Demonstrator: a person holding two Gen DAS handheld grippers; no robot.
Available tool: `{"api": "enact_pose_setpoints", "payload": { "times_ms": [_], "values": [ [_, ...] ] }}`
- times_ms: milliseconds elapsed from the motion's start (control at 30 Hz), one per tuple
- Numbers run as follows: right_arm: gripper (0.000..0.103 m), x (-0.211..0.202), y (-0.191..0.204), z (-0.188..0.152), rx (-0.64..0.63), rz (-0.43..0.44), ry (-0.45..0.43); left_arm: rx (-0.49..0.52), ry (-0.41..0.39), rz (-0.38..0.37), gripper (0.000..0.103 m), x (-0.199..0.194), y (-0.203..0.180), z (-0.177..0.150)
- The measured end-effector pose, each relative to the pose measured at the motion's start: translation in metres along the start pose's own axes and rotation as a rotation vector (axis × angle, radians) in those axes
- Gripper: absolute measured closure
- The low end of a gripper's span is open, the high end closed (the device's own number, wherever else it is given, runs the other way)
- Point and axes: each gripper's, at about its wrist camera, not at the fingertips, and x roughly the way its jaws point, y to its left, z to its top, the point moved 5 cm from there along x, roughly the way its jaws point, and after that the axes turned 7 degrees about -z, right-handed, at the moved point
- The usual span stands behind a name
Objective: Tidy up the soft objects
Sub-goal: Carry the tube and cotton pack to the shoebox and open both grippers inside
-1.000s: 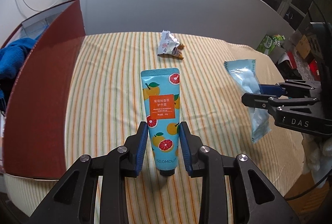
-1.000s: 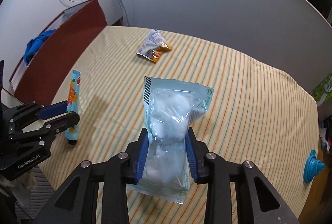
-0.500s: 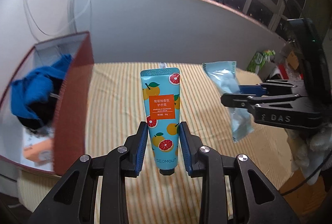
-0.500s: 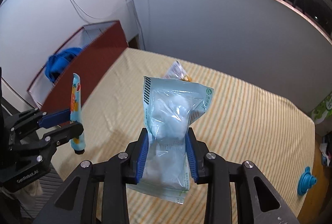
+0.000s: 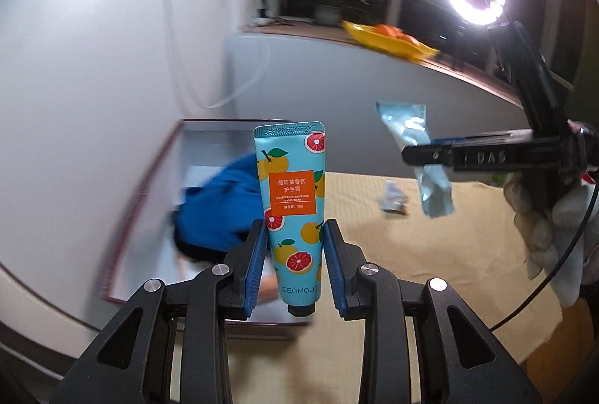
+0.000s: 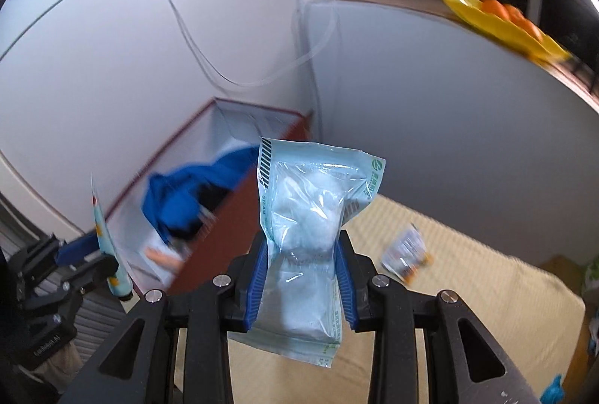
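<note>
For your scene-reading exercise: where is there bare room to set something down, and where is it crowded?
Free: striped tablecloth around the lone snack packet, and the box's pale floor beside its near wall. Crowded: the box's middle, under the blue cloth.

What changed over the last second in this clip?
Both tongs rose off the striped tablecloth and swung toward the open red box. Unchanged: left tongs grip the blue citrus-print cream tube, right tongs the clear cotton packet.
</note>
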Motion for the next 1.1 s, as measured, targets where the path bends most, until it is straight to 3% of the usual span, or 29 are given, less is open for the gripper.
{"api": "enact_pose_setpoints", "payload": {
  "times_ms": [333, 667, 767, 833, 867, 900, 933, 967, 1100],
  "values": [
    [0.072, 0.052, 0.066, 0.066, -0.056, 0.069, -0.014, -0.028, -0.022, 0.132, 0.074, 0.002, 0.048, 0.003],
    [0.070, 0.104, 0.097, 0.089, -0.055, 0.102, 0.009, -0.053, -0.008, 0.172, 0.074, 0.021, 0.067, -0.004],
    [0.062, 0.114, 0.098, 0.090, -0.050, 0.087, 0.011, -0.052, -0.003, 0.188, 0.074, 0.026, 0.071, -0.004],
    [0.041, 0.115, 0.097, 0.089, -0.036, 0.094, 0.010, -0.051, 0.001, 0.181, 0.073, 0.028, 0.071, -0.005],
    [0.036, 0.115, 0.096, 0.090, -0.029, 0.095, 0.009, -0.054, -0.007, 0.188, 0.072, 0.027, 0.071, -0.005],
    [0.032, 0.114, 0.093, 0.090, -0.020, 0.097, 0.002, -0.060, -0.009, 0.193, 0.065, 0.027, 0.071, -0.005],
    [0.031, 0.112, 0.091, 0.089, -0.018, 0.097, -0.003, -0.067, -0.011, 0.189, 0.053, 0.027, 0.071, -0.005],
    [0.031, 0.111, 0.089, 0.089, -0.020, 0.091, -0.002, -0.076, -0.021, 0.189, 0.048, 0.026, 0.071, -0.004],
    [0.031, 0.103, 0.079, 0.086, -0.015, 0.083, -0.008, -0.091, -0.034, 0.180, 0.045, 0.022, 0.069, -0.004]
  ]
}}
